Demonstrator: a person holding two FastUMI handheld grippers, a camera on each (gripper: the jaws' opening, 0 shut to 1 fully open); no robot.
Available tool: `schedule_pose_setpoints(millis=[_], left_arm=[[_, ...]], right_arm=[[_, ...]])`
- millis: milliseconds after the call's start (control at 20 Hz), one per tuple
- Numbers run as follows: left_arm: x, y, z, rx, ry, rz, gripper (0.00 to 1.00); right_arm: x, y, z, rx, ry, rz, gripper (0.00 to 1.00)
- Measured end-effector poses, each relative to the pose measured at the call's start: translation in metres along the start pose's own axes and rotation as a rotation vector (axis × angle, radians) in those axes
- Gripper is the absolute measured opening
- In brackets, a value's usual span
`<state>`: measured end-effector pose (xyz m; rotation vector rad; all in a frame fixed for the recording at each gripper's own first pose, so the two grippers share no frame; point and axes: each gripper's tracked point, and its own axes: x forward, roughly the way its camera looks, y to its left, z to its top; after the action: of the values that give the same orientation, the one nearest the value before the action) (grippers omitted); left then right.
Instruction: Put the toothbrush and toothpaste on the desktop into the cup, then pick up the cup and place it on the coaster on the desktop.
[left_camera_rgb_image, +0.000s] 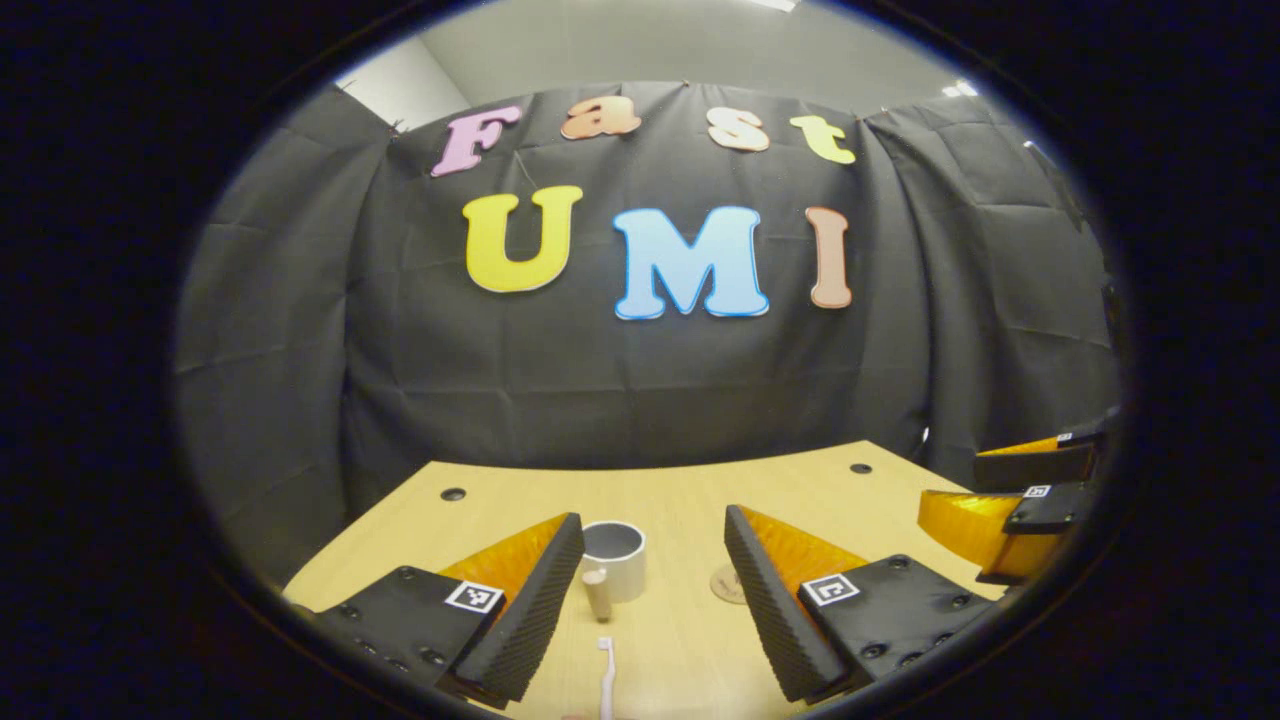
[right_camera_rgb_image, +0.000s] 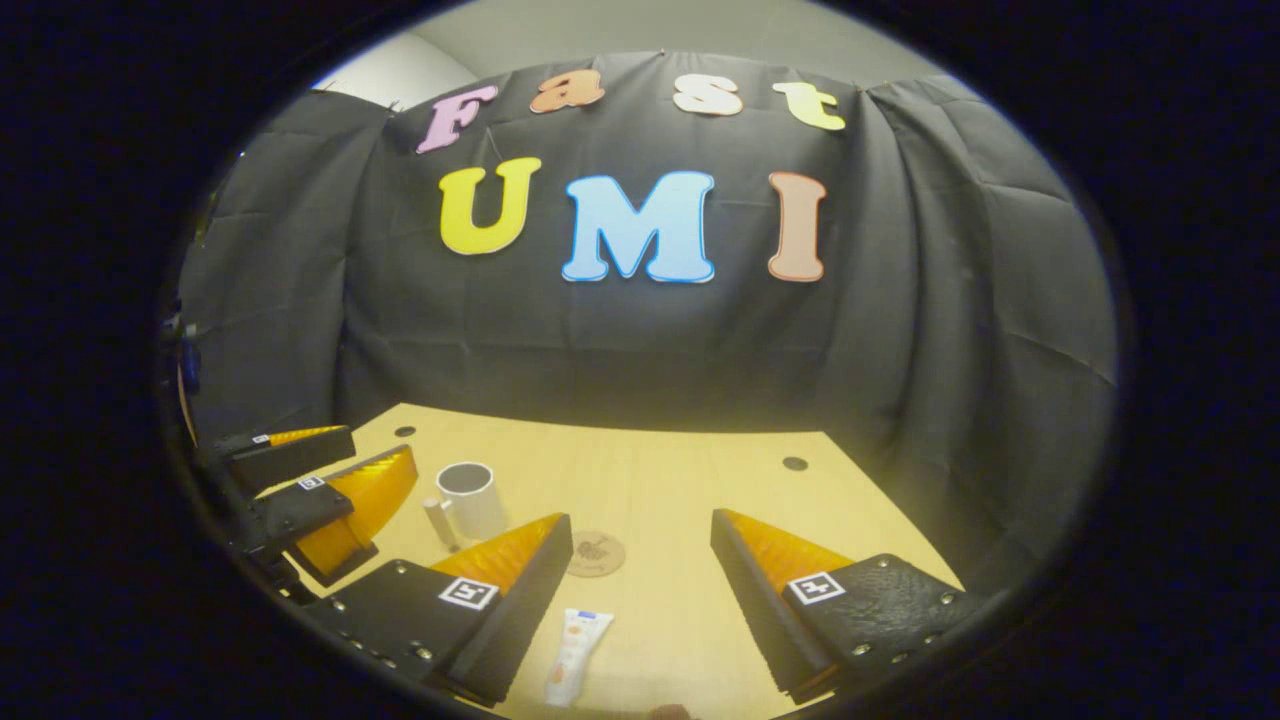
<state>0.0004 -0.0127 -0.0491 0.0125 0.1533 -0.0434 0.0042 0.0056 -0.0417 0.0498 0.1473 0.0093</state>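
Your left gripper (left_camera_rgb_image: 655, 590) hovers above the light wooden desktop (left_camera_rgb_image: 690, 480) with its 2 fingers spread wide and nothing between them. In the left gripper view, the white plastic toothbrush (left_camera_rgb_image: 605, 680) lies flat near the desktop's near edge, in line with the gap between the fingers. Beyond it stands the white cylindrical ceramic cup (left_camera_rgb_image: 613, 560), upright, its handle turned toward you. The round brown coaster (left_camera_rgb_image: 730, 584) lies beside the cup, partly hidden by 1 finger.

Your right gripper (right_camera_rgb_image: 640, 590) also hovers over the desktop, its 2 fingers spread apart and holding nothing. In the right gripper view, the white squeezable toothpaste tube (right_camera_rgb_image: 576, 643) lies flat near the near edge, just beside 1 finger. The coaster lies beyond the tube, and the cup stands farther toward the far left corner, apart from the coaster. The cup is empty.
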Motion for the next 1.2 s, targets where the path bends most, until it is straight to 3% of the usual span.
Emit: schedule_pose_setpoints(millis=[50, 100, 250, 300, 350, 750, 1200], left_arm=[[0.001, 0.003, -0.008, -0.017, 0.025, 0.004, 1.0], [0.002, 0.007, -0.017, -0.032, 0.055, 0.012, 0.93], [0.008, 0.017, -0.047, -0.055, 0.163, 0.033, 0.93], [0.009, 0.021, -0.058, -0.062, 0.2, 0.044, 1.0], [0.011, 0.024, -0.069, -0.071, 0.24, 0.048, 0.93], [0.014, 0.037, -0.136, -0.144, 0.496, 0.074, 0.93], [0.006, 0.045, -0.205, -0.149, 0.809, 0.068, 0.94]], right_arm=[[0.002, 0.002, -0.005, 0.008, 0.025, 0.004, 0.89], [0.004, 0.005, -0.012, 0.014, 0.049, 0.01, 0.9], [0.008, 0.018, -0.03, 0.013, 0.113, 0.032, 0.89], [0.01, 0.02, -0.036, 0.008, 0.137, 0.036, 0.9], [0.013, 0.025, -0.043, 0.006, 0.164, 0.047, 0.89], [0.023, 0.044, -0.103, 0.052, 0.417, 0.097, 0.9], [0.018, 0.061, -0.179, 0.052, 0.742, 0.141, 0.91]])
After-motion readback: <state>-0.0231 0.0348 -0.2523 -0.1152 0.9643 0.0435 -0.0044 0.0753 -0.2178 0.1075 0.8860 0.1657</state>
